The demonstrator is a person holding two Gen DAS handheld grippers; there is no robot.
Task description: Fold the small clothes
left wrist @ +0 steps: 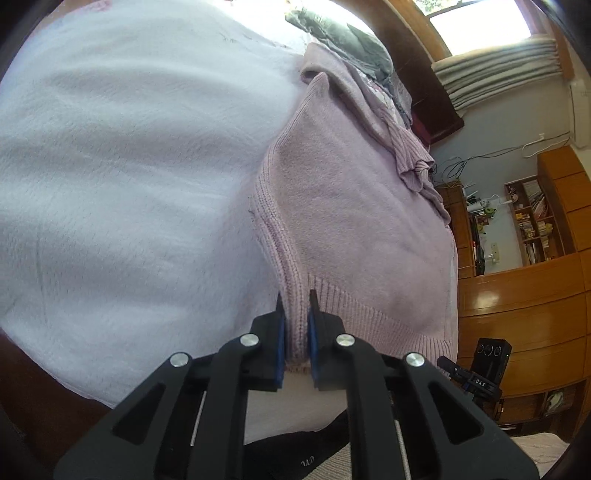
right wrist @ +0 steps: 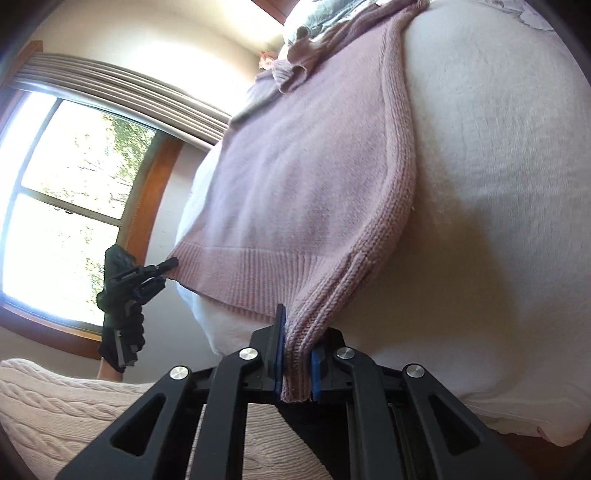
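Observation:
A pink knit sweater [left wrist: 351, 206] [right wrist: 295, 166] lies spread on a white bed cover [left wrist: 129, 166] [right wrist: 498, 184], its ribbed hem toward me. My left gripper [left wrist: 295, 299] is shut on the hem at one bottom corner, where the side edge meets the ribbing. My right gripper [right wrist: 301, 325] is shut on the opposite bottom corner, with the knit edge bunched between its blue pads. In the right wrist view the left gripper [right wrist: 162, 269] shows at the far hem corner, held by a black-gloved hand [right wrist: 122, 314]. The right gripper [left wrist: 476, 369] appears at the left wrist view's right edge.
A heap of grey and patterned garments [left wrist: 343, 40] [right wrist: 321, 14] lies past the sweater's collar. A pale cable-knit fabric [right wrist: 55, 406] lies below the grippers. A window [right wrist: 74, 203] is on one side, wooden cabinets [left wrist: 517, 295] and a bookshelf [left wrist: 535, 221] on the other.

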